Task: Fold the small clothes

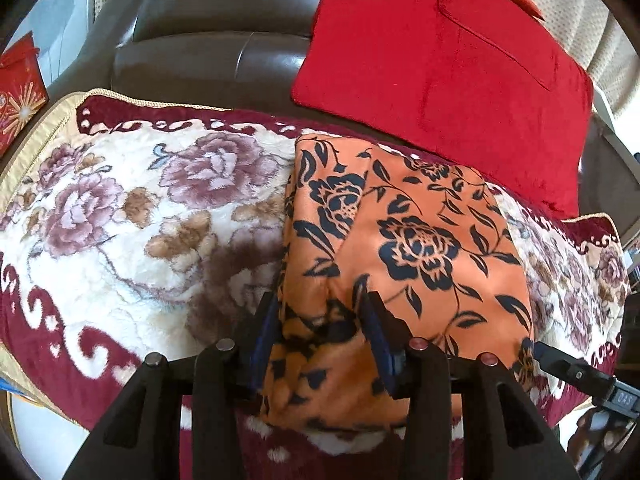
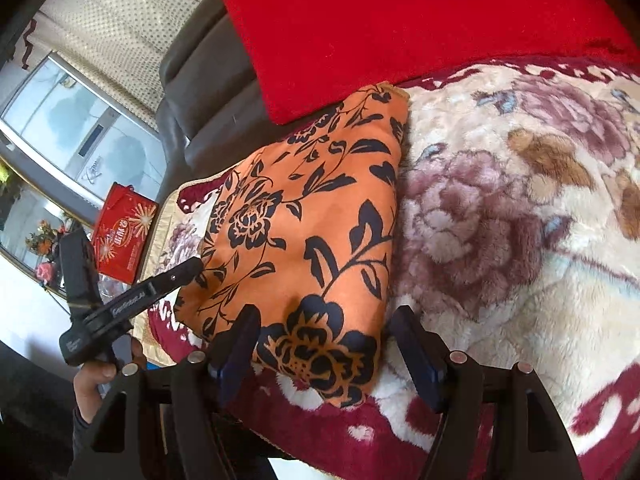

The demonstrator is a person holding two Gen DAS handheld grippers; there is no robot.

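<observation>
An orange cloth with black flowers [image 1: 420,240] lies folded on the plush floral blanket [image 1: 120,200]. My left gripper [image 1: 322,316] hangs over its near left corner. The jaws stand partly apart with the cloth filling the gap, and I see no pinch. In the right wrist view the same cloth [image 2: 312,220] reaches between the wide-open fingers of my right gripper [image 2: 326,332], which hover over its near right corner. One finger of the left gripper [image 2: 188,274] touches the cloth's left edge there, with a hand [image 2: 92,380] on its handle.
A red cushion [image 1: 440,60] leans on the brown leather sofa back [image 1: 220,20] just behind the cloth. A red gift box [image 2: 124,232] stands off the blanket's left end. Curtains and a window [image 2: 80,120] lie beyond. Bare blanket [image 2: 520,220] spreads to the right.
</observation>
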